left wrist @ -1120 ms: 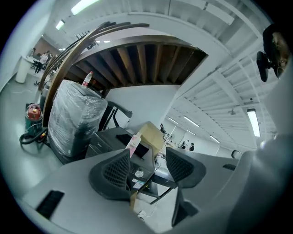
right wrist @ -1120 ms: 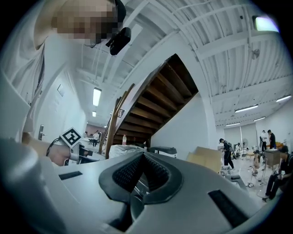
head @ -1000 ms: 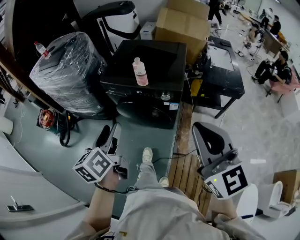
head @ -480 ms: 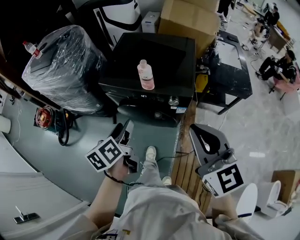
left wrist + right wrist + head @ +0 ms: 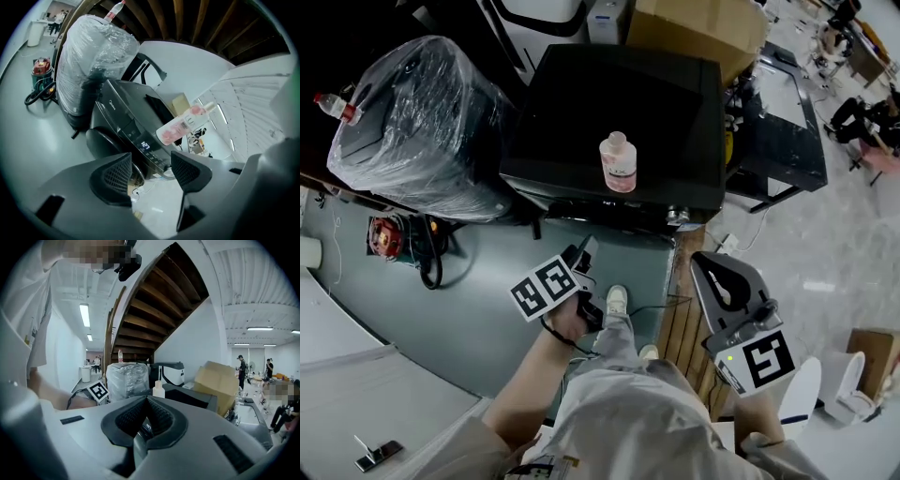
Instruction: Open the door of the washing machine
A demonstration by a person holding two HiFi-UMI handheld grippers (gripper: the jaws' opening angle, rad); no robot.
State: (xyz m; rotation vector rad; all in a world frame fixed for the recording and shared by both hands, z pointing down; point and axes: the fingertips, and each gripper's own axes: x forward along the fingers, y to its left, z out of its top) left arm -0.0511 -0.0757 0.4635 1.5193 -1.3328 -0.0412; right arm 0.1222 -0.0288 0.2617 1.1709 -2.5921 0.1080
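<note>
Right now the left tongs [image 5: 151, 168] are open wide, and nothing sits between the two jaws. Through the gap you can see the front of the black washing machine [image 5: 619, 94]. These tongs point at that front from close by, but they do not touch it. The round dark door [image 5: 101, 140] is low on the front, under the strip with the little glowing numbers [image 5: 145, 146]. It lies a bit to the left of the gap in the left gripper view, and it looks shut. The right tongs [image 5: 147, 420] are squeezed together and hold nothing. In the head view they hang off to the right and farther back from the machine, above some wooden slats [image 5: 680, 328]. A pink bottle [image 5: 619, 162] stands on top of the washing machine near its front edge. A big thing wrapped in clear plastic [image 5: 412, 122] stands to the left of the machine. A brown cardboard box [image 5: 694, 23] sits behind it.
</note>
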